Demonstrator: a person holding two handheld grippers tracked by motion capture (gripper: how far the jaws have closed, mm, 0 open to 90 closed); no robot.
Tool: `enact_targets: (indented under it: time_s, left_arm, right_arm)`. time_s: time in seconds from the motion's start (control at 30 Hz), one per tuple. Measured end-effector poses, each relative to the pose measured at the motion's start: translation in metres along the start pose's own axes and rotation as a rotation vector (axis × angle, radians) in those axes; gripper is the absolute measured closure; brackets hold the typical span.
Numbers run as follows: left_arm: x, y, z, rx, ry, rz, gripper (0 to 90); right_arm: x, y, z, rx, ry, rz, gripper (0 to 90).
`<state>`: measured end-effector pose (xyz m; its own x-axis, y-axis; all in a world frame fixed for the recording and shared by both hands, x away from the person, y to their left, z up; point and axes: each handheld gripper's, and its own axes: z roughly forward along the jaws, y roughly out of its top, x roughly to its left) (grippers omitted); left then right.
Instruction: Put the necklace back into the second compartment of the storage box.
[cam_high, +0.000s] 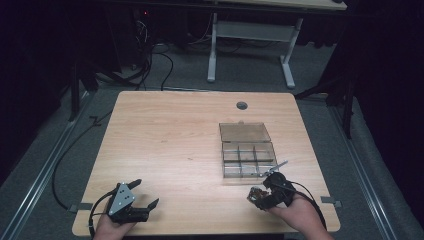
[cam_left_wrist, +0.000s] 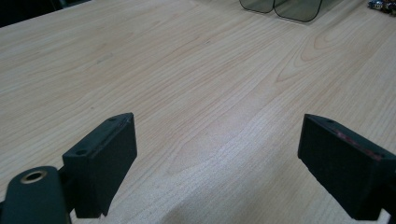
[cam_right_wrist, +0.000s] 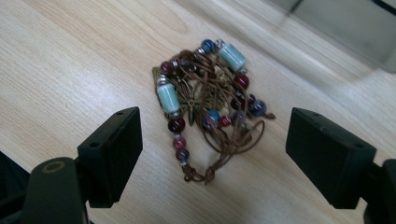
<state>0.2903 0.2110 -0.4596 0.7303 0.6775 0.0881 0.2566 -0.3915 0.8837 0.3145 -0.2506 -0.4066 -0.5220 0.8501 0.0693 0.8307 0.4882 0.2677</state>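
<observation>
Both jaws of the right gripper stand wide apart, holding nothing, around the beaded bracelet lying at the compartment box's six o'clock (left gripper equally wide, empty), so lower squarely, then pinch the bunched cords.

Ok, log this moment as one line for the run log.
left gripper: open, over bare table | right gripper: open, fingers either side of beaded bracelet, not touching | compartment box: lid open, beyond bracelet
</observation>
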Motion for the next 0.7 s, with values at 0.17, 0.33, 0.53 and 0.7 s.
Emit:
enact_targets:
  time_s: [0.17, 0.33, 0.53, 0.7]
  left_arm:
    - [0.0, 0.0, 0.0, 0.002, 0.0, 0.0, 12.1]
    - [0.0, 0.0, 0.0, 0.008, -0.002, 0.002, 12.1]
    - [0.0, 0.0, 0.0, 0.002, 0.0, 0.0, 12.1]
    - [0.0, 0.0, 0.0, 0.002, -0.002, 0.0, 12.1]
  right_arm:
    - [0.0, 0.01, 0.005, 0.026, 0.002, -0.018, 16.8]
    - [0.001, 0.014, 0.012, 0.053, -0.011, -0.043, 17.7]
    - [0.001, 0.017, 0.018, 0.095, -0.008, -0.063, 26.1]
    - [0.002, 0.02, 0.019, 0.101, -0.009, -0.088, 36.5]
